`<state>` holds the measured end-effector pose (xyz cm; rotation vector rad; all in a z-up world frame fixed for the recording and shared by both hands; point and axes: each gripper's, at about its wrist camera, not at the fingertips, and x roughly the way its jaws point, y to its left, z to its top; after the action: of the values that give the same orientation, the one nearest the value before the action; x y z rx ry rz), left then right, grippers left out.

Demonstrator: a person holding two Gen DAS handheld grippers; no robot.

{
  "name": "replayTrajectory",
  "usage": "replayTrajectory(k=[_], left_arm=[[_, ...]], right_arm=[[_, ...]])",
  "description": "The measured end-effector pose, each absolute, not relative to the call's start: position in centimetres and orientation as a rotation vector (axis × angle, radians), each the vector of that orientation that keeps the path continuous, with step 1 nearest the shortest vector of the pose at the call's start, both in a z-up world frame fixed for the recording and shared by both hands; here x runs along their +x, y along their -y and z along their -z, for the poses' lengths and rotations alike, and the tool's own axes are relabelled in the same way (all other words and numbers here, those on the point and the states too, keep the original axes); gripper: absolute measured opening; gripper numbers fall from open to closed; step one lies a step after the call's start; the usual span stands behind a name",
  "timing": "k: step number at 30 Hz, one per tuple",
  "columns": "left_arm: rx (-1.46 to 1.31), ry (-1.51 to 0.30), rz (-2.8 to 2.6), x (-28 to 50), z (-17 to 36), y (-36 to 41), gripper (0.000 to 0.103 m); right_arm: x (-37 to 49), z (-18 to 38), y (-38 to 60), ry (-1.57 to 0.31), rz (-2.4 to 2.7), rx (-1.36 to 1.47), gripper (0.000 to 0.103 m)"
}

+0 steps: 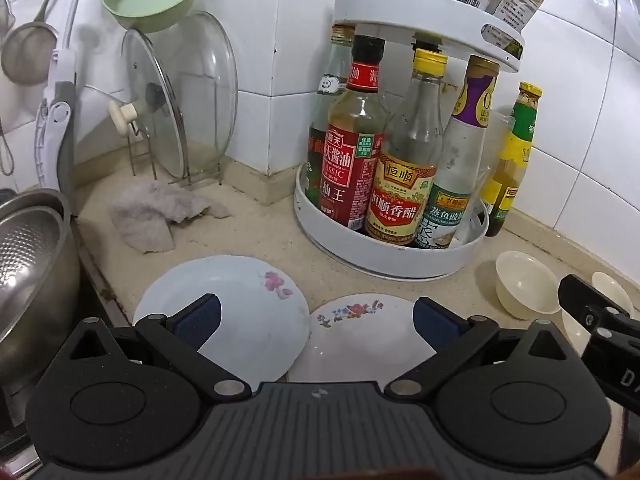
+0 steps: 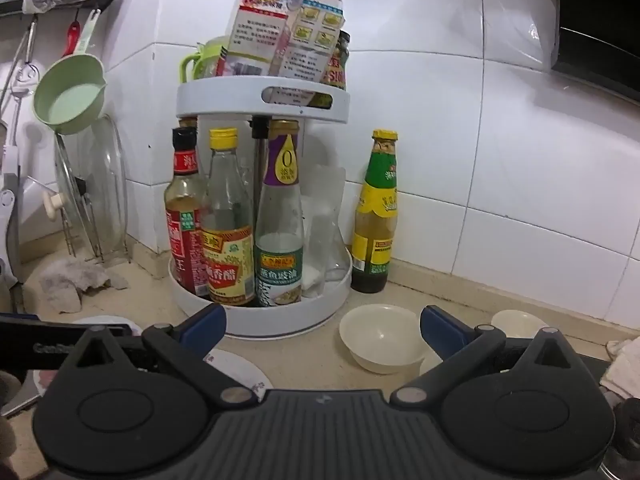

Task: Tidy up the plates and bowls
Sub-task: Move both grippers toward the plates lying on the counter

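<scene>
Two shallow white plates lie side by side on the beige counter: one with a pink flower point(image 1: 240, 312) and one with a coloured flower band point(image 1: 352, 340). My left gripper point(image 1: 316, 320) hovers just above them, open, with nothing between its blue pads. To the right sit a cream bowl point(image 1: 524, 284) and a second bowl point(image 1: 612, 292), half hidden by the right gripper's black frame. In the right wrist view my right gripper point(image 2: 322, 328) is open and empty, with the cream bowl point(image 2: 380, 338) ahead between its fingers and another bowl point(image 2: 518, 322) beyond the right finger.
A white two-tier turntable rack point(image 1: 384, 268) packed with sauce bottles stands right behind the dishes. A green-labelled bottle point(image 2: 376, 216) stands beside it. Glass lids in a wire stand point(image 1: 180, 100), a grey rag point(image 1: 156, 216) and steel bowls point(image 1: 32, 264) fill the left.
</scene>
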<state>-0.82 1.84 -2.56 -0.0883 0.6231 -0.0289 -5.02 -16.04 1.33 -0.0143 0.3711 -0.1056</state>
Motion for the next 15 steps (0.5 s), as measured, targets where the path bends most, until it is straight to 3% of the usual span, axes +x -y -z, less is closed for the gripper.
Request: replayTrajectory(k=[15], left_arm=[[-0.084, -0.683, 0.047, 0.0, 1.3, -1.0, 0.103]], right_arm=[[-3.8, -1.4, 16.2, -0.410, 0.138, -0.010, 0.102]])
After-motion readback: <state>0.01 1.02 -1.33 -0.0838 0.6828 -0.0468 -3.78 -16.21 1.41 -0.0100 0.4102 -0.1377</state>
